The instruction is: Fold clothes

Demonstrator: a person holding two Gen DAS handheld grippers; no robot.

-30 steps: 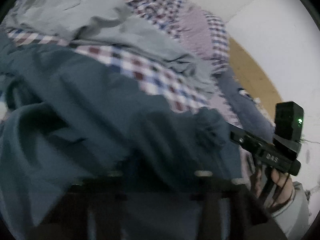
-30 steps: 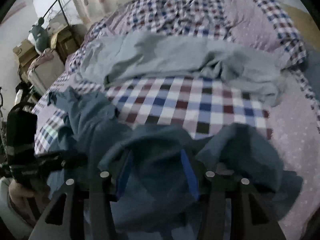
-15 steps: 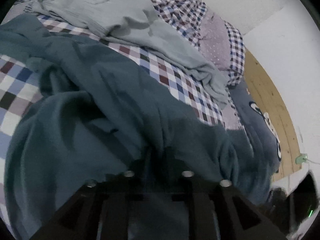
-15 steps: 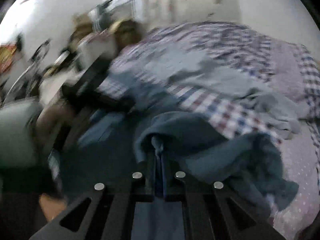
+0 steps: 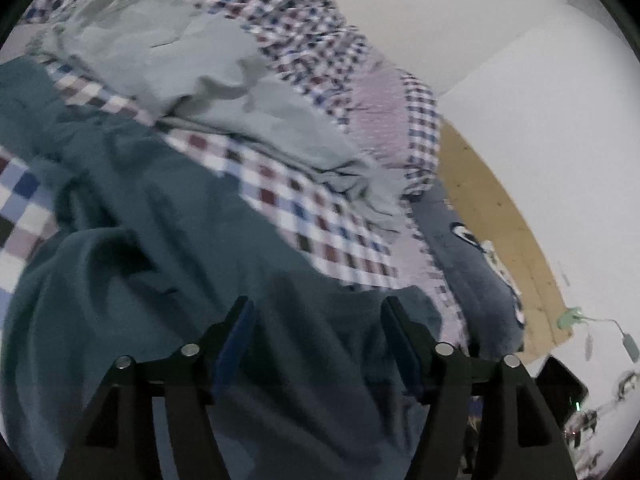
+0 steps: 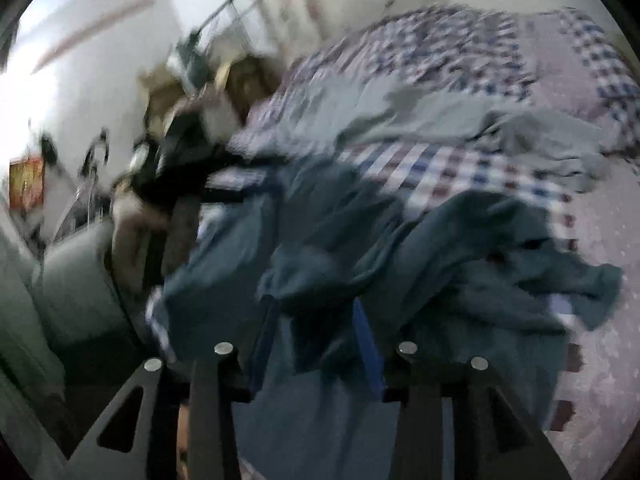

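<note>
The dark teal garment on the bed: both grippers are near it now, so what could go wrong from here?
1. The left gripper has just opened wide; the dark teal garment lies loose between its fingers, so the fold may slump.
2. The right gripper has also been opening, and bunched cloth between its blue pads may snag or drag.
3. The grey garment lies close behind and could get caught up.
</note>
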